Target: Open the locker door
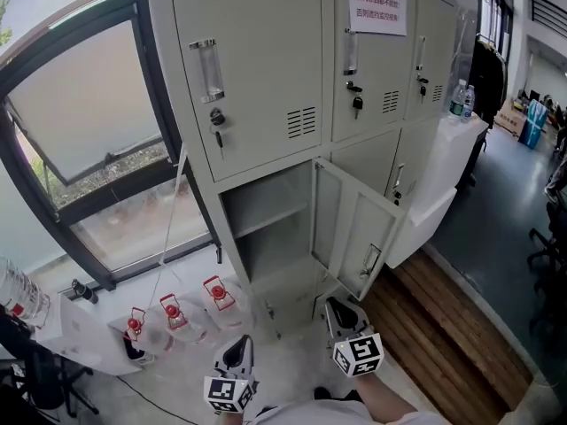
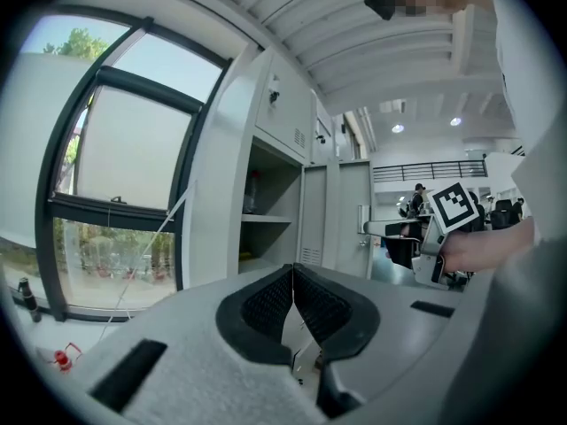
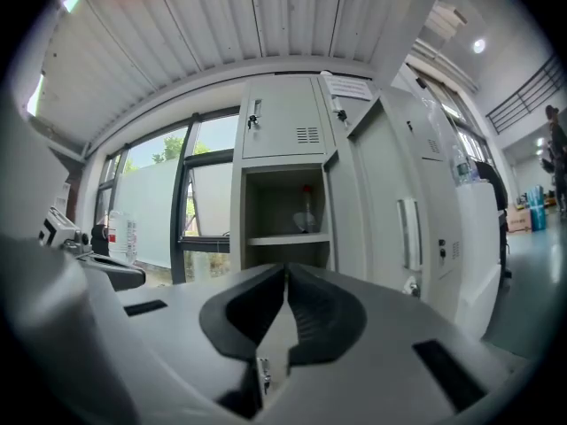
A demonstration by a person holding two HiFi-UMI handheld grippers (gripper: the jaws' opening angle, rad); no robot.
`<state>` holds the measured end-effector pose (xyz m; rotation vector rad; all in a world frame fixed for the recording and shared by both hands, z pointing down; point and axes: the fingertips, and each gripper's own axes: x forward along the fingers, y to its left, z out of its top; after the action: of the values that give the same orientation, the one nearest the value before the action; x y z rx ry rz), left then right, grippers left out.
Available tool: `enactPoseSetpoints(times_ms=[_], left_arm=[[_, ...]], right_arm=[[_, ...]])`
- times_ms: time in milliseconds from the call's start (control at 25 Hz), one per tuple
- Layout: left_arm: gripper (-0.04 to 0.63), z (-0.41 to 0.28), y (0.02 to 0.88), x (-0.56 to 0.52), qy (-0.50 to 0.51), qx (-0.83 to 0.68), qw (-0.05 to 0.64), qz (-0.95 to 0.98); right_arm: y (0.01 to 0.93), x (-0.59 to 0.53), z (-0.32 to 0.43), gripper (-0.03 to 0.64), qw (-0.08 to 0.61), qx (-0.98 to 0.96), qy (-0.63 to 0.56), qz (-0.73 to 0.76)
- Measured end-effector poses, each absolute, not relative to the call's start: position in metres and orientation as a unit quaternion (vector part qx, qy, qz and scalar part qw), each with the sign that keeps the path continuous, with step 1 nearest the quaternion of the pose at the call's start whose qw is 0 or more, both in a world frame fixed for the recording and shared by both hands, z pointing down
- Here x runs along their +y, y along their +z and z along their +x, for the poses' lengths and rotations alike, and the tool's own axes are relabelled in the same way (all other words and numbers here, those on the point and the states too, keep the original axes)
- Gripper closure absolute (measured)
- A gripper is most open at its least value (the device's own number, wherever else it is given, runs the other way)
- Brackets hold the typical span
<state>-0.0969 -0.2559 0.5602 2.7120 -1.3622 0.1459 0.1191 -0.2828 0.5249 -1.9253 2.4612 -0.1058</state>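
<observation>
While the locker door stands swung wide on its right-hand hinges, the lower-left compartment of the grey locker bank is laid open, and a single shelf is seen across it. The door's handle is turned toward the wooden floor strip at the right.

Both tools are held low, in front of the open compartment and apart from the door. The left tool is pressed fully together in the left gripper view, with nothing caught between its ribbed pads. The right tool is likewise closed tight, and nothing is gripped in it; it is placed just below the door's lower edge, without contact. In the right gripper view the door is seen edge-on beside the compartment, where a small pale thing with a red top is set on the shelf; it cannot be identified.

Three clear jugs with red handles are stood on the floor at the left, below the window. A printed notice is stuck on an upper locker.
</observation>
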Motion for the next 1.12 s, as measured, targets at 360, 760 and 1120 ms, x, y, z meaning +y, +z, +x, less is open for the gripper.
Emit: enactPoseSetpoints(times_ms=[360,760,1120], left_arm=[[0.584,-0.118,0.547,-0.258,0.037,-0.475,0.034,0.878],[0.584,-0.129,0.543,-0.255,0.029,-0.493,0.030,0.869],[0.584,-0.136,0.541,-0.255,0.021,-0.502,0.034,0.864]], right_arm=[[0.522,-0.270,0.069,0.598,0.015,0.827,-0.036,-0.560],[0.523,-0.269,0.046,0.600,0.019,0.843,-0.040,-0.536],[0.524,-0.270,0.040,0.600,0.017,0.848,-0.041,-0.528]])
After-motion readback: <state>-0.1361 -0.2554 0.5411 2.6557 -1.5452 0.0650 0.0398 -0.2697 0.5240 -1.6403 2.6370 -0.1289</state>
